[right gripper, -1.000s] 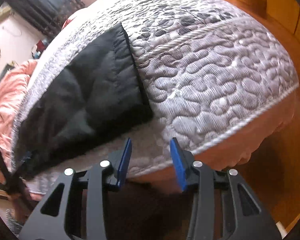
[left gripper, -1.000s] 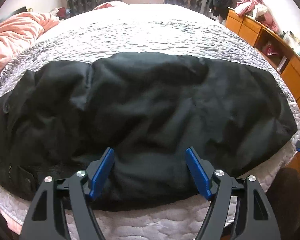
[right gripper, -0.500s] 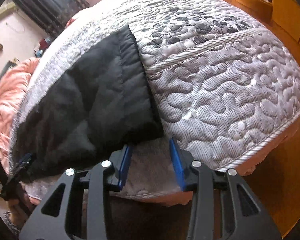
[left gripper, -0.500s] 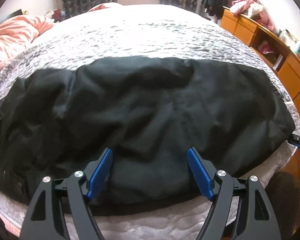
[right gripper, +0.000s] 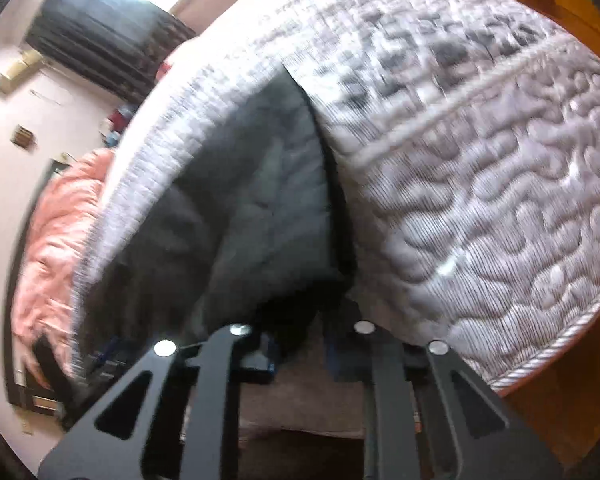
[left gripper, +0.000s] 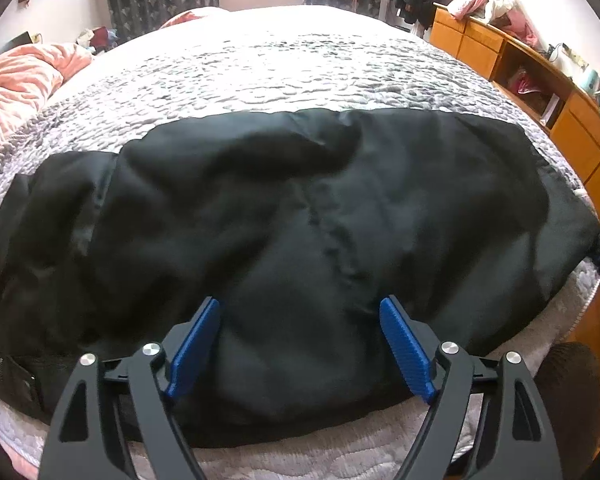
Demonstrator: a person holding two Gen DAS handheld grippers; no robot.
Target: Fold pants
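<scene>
The black pants [left gripper: 300,216] lie spread across the near edge of the bed [left gripper: 284,64], on its grey quilted cover, rumpled through the middle, with the leg ends out toward three o'clock in the left view. The left tongs [left gripper: 300,344] hover over the near hem, wide and opening further, pads clear of the cloth. The right tongs [right gripper: 300,354] are closing on the corner of the leg end at six o'clock in their blurred view; dark cloth sits between them, though I can't tell if it's pinched yet. This looks like the gathering step before the first fold. Next, the left needs to bite the near edge so both can lift together.
</scene>
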